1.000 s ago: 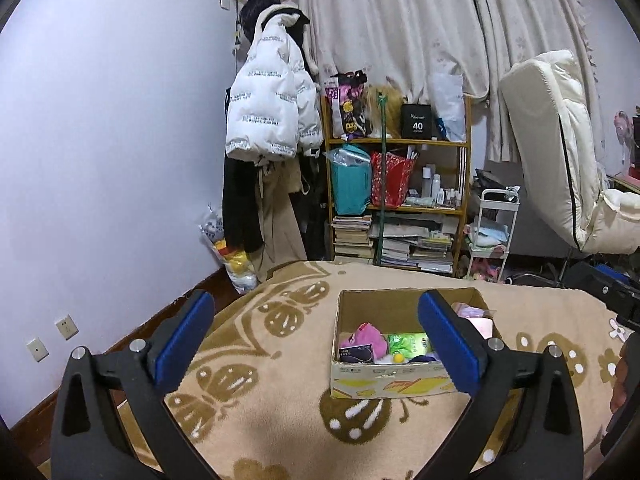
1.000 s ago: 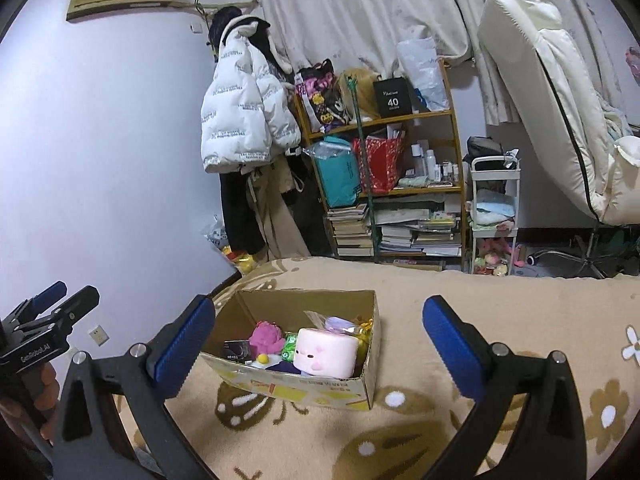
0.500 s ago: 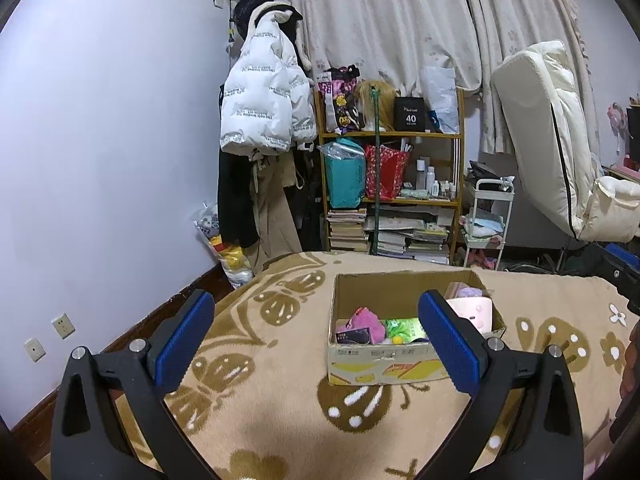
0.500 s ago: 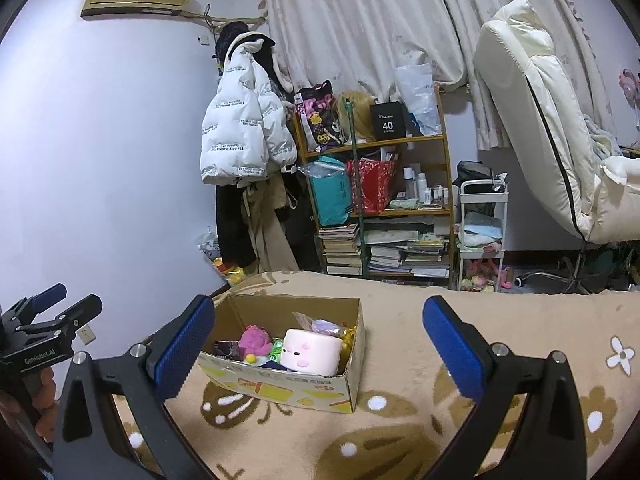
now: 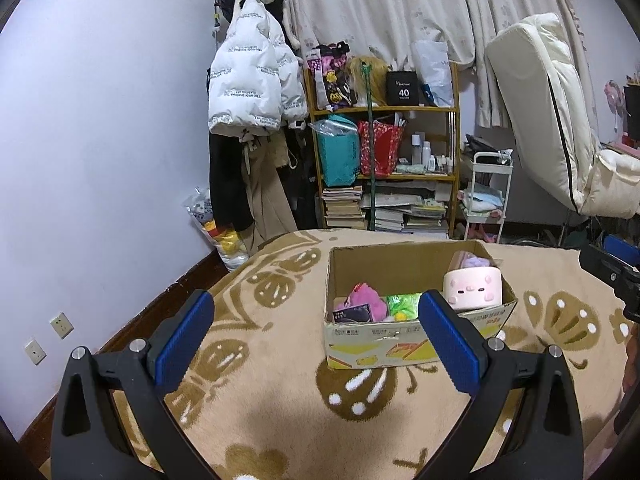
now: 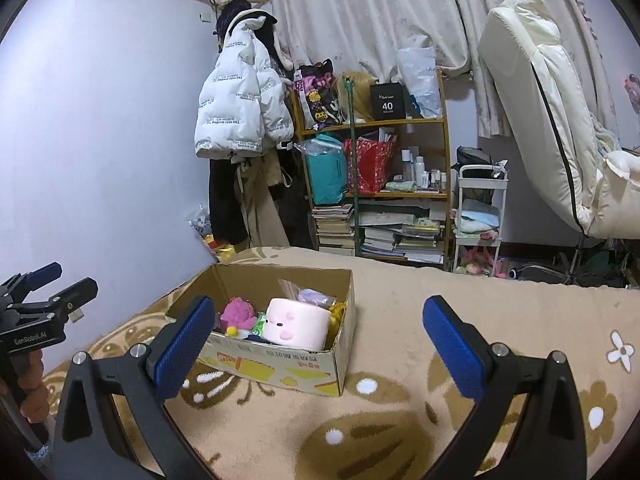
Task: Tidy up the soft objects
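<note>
Both pairs of fingers are spread wide, w/ nothing held: left gripper [image 5: 314, 338], right gripper [image 6: 318, 338]. Compared w/ 1 s ago, the cardboard box [image 6: 280, 368] is seen from lower and further back; both grippers were pulled away. The soft toys, incl. the pink-faced plush [image 6: 296, 324], are lying inside the box on the blanket [image 6: 400, 432], so sorting looks mostly done.

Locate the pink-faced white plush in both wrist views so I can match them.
Left wrist: white plush at the cardboard box's right end, right of centre.
Right wrist: white plush at the box's right end, left of centre.
Shared landmark: wooden bookshelf behind.
</note>
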`<action>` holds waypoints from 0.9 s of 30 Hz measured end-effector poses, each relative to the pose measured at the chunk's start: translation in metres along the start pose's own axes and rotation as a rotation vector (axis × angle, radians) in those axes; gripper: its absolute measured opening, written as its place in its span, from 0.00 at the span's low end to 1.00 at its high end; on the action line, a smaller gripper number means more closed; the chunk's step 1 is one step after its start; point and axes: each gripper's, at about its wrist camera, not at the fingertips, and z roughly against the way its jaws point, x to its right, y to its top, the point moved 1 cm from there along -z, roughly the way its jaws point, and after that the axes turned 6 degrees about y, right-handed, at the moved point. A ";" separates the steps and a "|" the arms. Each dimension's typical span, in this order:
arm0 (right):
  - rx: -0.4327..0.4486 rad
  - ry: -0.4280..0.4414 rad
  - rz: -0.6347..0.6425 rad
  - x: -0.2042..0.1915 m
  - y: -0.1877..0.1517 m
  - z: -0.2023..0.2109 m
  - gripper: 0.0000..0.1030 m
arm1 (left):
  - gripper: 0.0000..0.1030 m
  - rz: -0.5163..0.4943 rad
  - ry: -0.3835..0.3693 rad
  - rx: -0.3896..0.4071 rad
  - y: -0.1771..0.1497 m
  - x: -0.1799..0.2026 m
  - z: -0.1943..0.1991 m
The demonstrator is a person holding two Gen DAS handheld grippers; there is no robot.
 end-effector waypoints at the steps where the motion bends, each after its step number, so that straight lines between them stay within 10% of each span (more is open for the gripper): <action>1: -0.004 -0.002 0.002 0.000 -0.001 -0.002 1.00 | 0.98 -0.003 0.000 -0.003 0.000 0.000 -0.001; 27: -0.016 -0.005 0.001 0.004 -0.007 -0.007 1.00 | 0.98 -0.032 -0.002 -0.021 -0.009 0.008 -0.007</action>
